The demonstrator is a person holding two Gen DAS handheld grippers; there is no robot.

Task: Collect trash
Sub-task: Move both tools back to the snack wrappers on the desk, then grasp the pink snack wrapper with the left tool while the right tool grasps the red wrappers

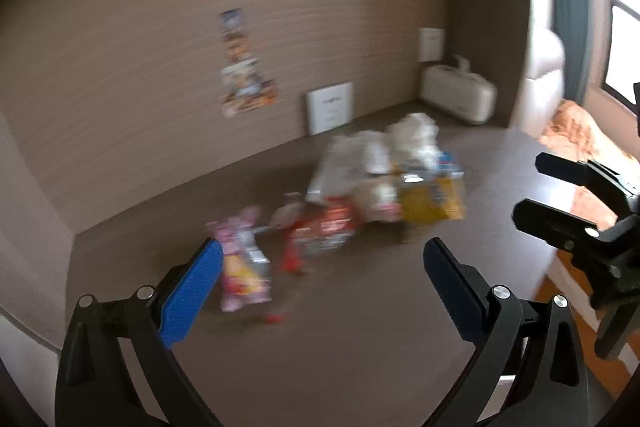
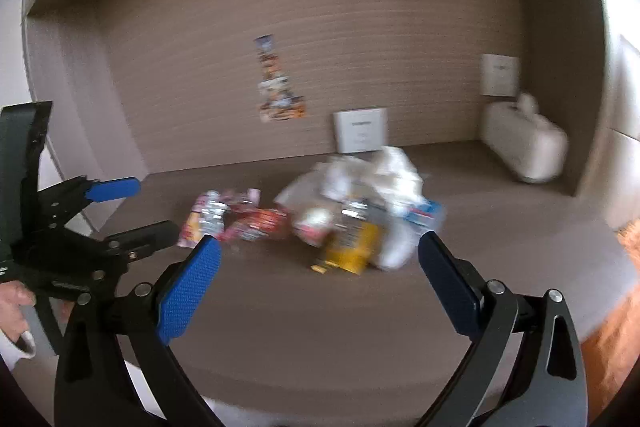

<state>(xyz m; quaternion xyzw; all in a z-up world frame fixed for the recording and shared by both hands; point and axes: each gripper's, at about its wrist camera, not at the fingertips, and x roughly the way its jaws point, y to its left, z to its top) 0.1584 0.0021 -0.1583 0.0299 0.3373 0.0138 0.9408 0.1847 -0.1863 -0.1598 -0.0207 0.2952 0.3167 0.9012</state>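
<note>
A blurred pile of trash lies on the brown tabletop (image 1: 360, 327): a pink wrapper (image 1: 242, 263), a red wrapper (image 1: 324, 231), a yellow packet (image 1: 432, 201) and crumpled white paper and plastic (image 1: 400, 143). My left gripper (image 1: 320, 287) is open and empty, in front of the pile. My right gripper (image 2: 320, 283) is open and empty, in front of the yellow packet (image 2: 352, 247) and white plastic (image 2: 384, 171). The right gripper also shows at the right of the left wrist view (image 1: 536, 187); the left gripper shows at the left of the right wrist view (image 2: 140, 207).
A ribbed brown wall with a coloured leaflet (image 1: 244, 67) backs the table. A white card (image 1: 330, 107) leans on it. A white case (image 1: 460, 95) sits in the back right corner. The table's right edge (image 1: 560, 267) borders an orange floor and bedding.
</note>
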